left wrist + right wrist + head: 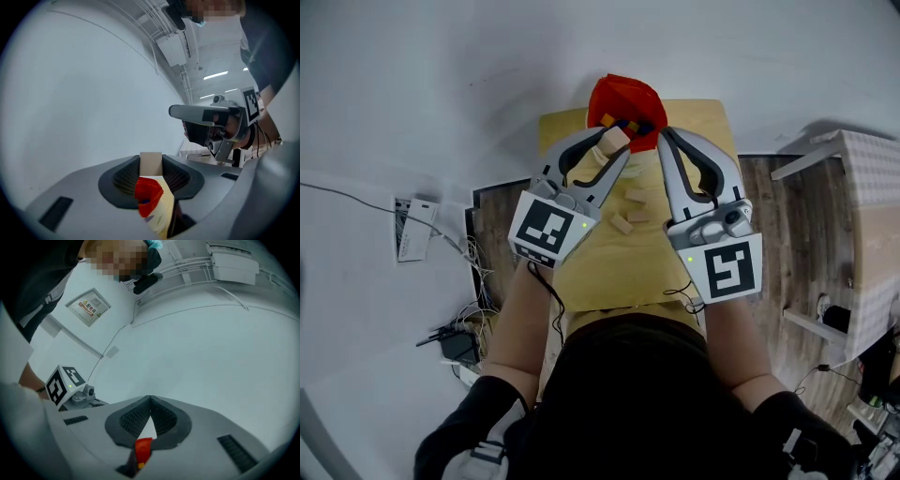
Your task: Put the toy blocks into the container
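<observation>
Wooden block (151, 163) clamped in left tool (615, 142); right tool (150, 400) closed, empty.

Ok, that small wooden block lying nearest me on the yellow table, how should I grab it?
Probably from above, jaws closing on two opposite side faces of the block: it lies flat on the table with bare surface beside it. The right gripper is empty, so it could take it.
</observation>
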The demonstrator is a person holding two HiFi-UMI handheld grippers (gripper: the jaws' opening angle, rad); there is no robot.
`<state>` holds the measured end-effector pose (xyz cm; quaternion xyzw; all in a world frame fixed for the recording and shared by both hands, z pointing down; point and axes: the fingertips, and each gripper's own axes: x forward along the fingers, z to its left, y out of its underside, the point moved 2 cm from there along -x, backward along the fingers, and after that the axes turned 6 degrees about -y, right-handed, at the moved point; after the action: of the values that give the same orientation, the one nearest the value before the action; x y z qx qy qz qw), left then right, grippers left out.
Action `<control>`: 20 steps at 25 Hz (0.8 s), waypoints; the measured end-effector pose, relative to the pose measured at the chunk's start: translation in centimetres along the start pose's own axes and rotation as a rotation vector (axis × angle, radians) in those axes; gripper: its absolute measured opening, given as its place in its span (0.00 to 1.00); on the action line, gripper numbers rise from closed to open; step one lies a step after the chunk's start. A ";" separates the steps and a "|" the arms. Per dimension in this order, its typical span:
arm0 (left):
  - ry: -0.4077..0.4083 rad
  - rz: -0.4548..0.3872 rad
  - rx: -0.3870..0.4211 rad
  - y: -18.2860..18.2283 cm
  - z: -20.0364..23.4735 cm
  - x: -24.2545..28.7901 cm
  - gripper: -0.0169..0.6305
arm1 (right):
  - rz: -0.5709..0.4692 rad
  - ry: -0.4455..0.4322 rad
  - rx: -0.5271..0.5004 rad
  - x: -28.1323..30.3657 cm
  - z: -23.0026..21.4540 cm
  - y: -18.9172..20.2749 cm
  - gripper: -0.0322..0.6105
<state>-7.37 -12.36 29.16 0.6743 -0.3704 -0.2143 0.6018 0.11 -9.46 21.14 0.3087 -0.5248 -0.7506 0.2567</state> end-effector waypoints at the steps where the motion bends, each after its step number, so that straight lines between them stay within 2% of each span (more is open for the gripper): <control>1: 0.000 0.005 0.000 0.1 0.2 0.6 0.26 | -0.001 0.001 0.004 0.1 -0.2 0.1 0.09; 16: -0.009 0.139 -0.004 4.6 2.7 7.4 0.26 | 0.009 -0.003 0.035 2.3 -3.5 2.5 0.09; 20: -0.025 0.232 -0.009 6.7 3.3 8.5 0.26 | 0.015 -0.002 0.038 2.8 -4.1 3.3 0.09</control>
<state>-6.03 -20.96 36.40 0.6215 -0.4526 -0.1531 0.6208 1.42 -15.01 22.66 0.3089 -0.5417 -0.7386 0.2560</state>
